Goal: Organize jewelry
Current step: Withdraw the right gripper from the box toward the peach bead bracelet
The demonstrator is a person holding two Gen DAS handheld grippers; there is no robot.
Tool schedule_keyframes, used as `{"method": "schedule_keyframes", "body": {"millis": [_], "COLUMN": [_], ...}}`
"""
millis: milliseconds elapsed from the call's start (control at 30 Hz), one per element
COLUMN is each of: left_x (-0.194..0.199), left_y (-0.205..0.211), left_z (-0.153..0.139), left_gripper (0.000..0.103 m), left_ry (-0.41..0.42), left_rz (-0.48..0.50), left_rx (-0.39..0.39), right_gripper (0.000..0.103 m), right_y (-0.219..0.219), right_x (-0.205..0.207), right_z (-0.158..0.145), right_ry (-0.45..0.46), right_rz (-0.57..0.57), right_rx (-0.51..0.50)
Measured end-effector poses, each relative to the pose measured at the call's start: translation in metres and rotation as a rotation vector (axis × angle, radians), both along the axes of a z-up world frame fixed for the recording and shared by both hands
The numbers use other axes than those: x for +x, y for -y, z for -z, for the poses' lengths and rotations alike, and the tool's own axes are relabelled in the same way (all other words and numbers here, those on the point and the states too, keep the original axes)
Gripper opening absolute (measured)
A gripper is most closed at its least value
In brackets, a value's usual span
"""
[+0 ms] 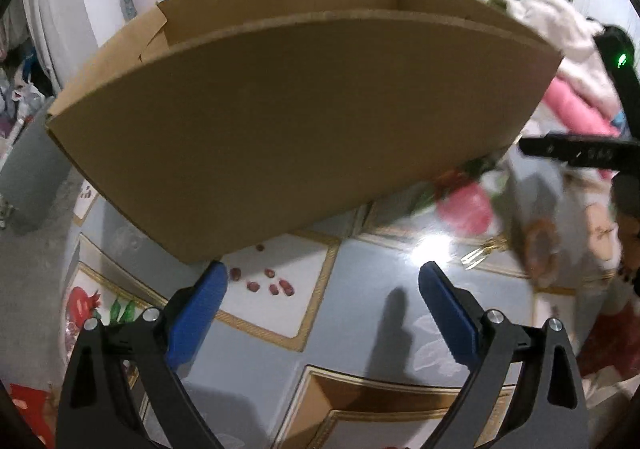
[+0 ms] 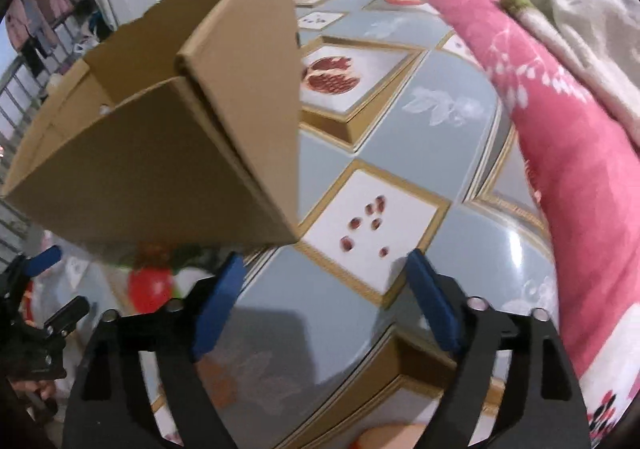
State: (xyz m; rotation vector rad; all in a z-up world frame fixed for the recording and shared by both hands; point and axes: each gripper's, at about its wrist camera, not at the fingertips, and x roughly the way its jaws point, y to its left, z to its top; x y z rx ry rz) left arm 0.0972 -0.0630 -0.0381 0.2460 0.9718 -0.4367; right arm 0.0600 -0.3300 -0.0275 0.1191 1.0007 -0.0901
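A large open cardboard box (image 1: 304, 121) stands on the patterned tablecloth (image 1: 360, 329); in the right wrist view its near corner (image 2: 224, 153) looms left of centre. My left gripper (image 1: 324, 277) hangs open just in front of the box, nothing between its blue pads. My right gripper (image 2: 324, 269) is open too, empty, over the printed seed square (image 2: 368, 225). A small gold piece (image 1: 478, 255) lies to the right on the cloth, beside a blurred brownish ring shape (image 1: 542, 249). The box's inside is mostly hidden.
A pink flowered blanket (image 2: 568, 153) and pale cloths (image 2: 592, 25) are heaped along the table's right side. The other tool's black body (image 1: 580, 153) crosses the right edge of the left wrist view. A grey bin (image 1: 32, 177) stands off the table's left edge.
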Motion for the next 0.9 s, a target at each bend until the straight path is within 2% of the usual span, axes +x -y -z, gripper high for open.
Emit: {"method": "schedule_keyframes", "body": {"millis": [67,133,300,400,467,600,733,900], "left_x": [0.003,0.007,0.001,-0.001,-0.005,-0.017,-0.022,-0.021], "left_y": [-0.002,-0.007,-0.009,-0.01,-0.014,-0.021,-0.026,-0.027], "left_z": [0.005,0.01,0.013,0.013,0.014,0.019,0.021,0.024], "left_gripper": [0.095,0.097,0.097,0.097,0.097,0.098,0.098,0.098], "left_ry": [-0.019,-0.049,-0.013,-0.002,0.004,0.02,0.02,0.031], "left_rz": [-0.015,-0.031,-0.004,0.001,0.004,0.015,0.033,0.043], "left_rx": [0.0,-0.003,0.0,-0.008,-0.01,-0.016,-0.015,-0.019], "right_gripper": [0.095,0.095,0.095,0.095,0.095,0.095,0.092,0.071], "right_y": [-0.003,-0.004,-0.003,0.001,0.009,0.017,-0.012,-0.073], "right_x": [0.004,0.007,0.001,-0.001,-0.003,-0.018,-0.049,-0.077], "right_z": [0.003,0.005,0.009,0.008,0.005,-0.009,-0.025,-0.017], "right_ry": [-0.01,-0.018,0.006,0.037,0.059,0.056,0.097,0.041], "right_rz": [-0.019,-0.033,-0.045,-0.053,-0.061,-0.032,-0.168,-0.364], "right_rx": [-0.013,-0.01,-0.009,0.032,0.094,0.157,0.149,0.114]}}
